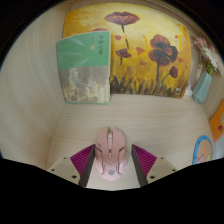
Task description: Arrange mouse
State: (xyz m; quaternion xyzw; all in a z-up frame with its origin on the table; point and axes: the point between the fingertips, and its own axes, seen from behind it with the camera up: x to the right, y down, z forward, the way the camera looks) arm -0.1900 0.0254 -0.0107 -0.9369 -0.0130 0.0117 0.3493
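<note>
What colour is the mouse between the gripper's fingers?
Pale pink, seen in the gripper view: the mouse sits between the gripper fingers.
</note>
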